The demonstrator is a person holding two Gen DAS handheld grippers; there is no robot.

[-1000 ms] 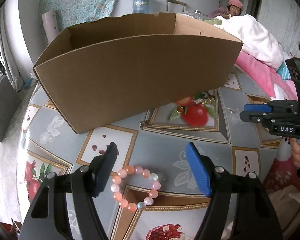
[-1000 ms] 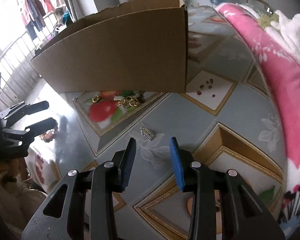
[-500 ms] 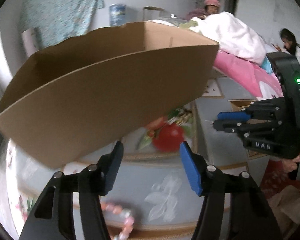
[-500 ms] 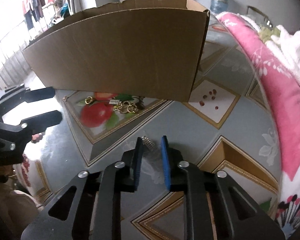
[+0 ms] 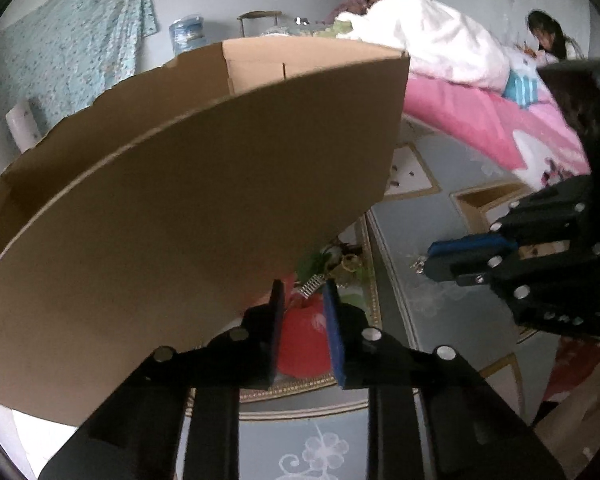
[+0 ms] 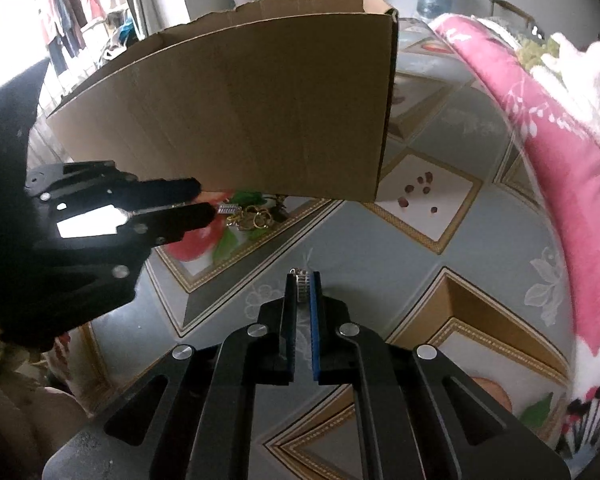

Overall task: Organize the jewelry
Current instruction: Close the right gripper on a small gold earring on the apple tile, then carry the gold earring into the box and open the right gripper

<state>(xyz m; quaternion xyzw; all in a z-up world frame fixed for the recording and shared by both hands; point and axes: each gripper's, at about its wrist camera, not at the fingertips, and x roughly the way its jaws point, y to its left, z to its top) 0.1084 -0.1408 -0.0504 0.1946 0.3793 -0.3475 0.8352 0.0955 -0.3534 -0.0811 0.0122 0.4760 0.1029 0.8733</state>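
While clamped, silver ring (image 6: 303, 289) between right jaws

Silver ring: small ribbed silver band (image 6: 303, 289), upright on edge, pinched at the gripper tips just above the worktop.
Silver clip: small ribbed silver bar (image 5: 311, 285), tilted, beside the gold pieces.
Gold jewelry: tangled gold rings (image 6: 256, 218), at the foot of the cardboard box.
Cardboard box: open brown box (image 6: 240, 112), upright on the worktop.
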